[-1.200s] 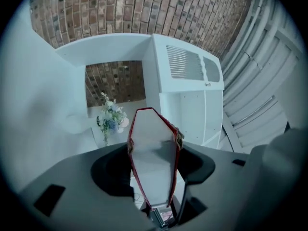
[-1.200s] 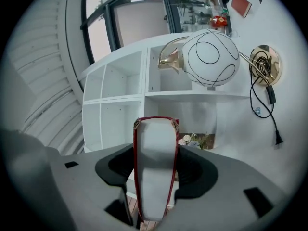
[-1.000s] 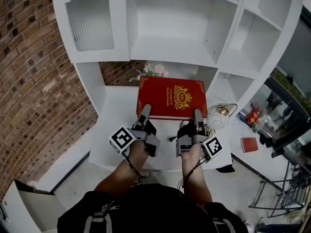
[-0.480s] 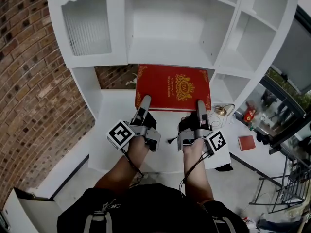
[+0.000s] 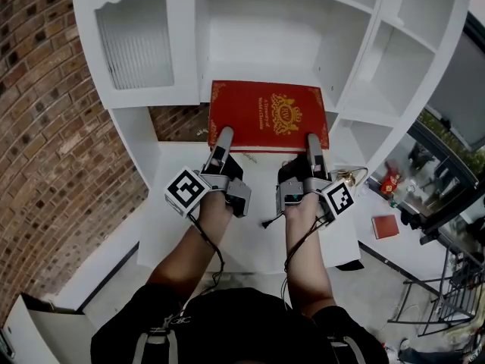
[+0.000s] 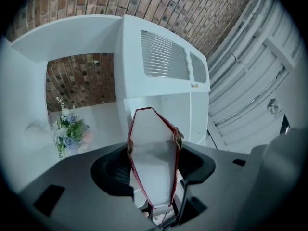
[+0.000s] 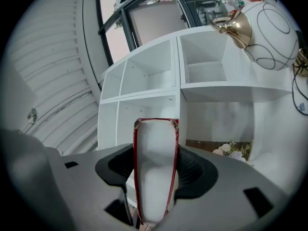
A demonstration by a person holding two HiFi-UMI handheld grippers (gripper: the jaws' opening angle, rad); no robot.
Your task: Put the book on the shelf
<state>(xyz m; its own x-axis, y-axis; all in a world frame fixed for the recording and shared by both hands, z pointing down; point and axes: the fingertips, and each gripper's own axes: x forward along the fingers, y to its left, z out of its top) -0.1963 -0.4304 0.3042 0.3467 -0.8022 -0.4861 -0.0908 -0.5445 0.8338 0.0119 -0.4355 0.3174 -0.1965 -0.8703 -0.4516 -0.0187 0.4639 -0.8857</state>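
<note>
A large red book (image 5: pixel 267 114) with gold print on its cover is held flat in the air, in front of the white shelf unit (image 5: pixel 265 36). My left gripper (image 5: pixel 223 144) is shut on the book's near left edge. My right gripper (image 5: pixel 312 146) is shut on its near right edge. The book's far edge sits level with the wide middle compartment's lip. In the left gripper view the book's white page edge (image 6: pixel 153 162) fills the gap between the jaws. In the right gripper view the page edge (image 7: pixel 154 167) does the same.
A white desk surface (image 5: pixel 250 233) lies below the grippers. A bunch of flowers (image 6: pixel 70 131) stands in the low niche on the left. A round lamp with a gold fitting (image 7: pixel 262 28) is at the right. Brick wall (image 5: pixel 45 127) on the left. A small red thing (image 5: pixel 388 225) lies at the lower right.
Both grippers have lifted the book off the desk and carried it up and forward toward the shelf's middle compartment. The flowers behind it are now hidden in the head view.
</note>
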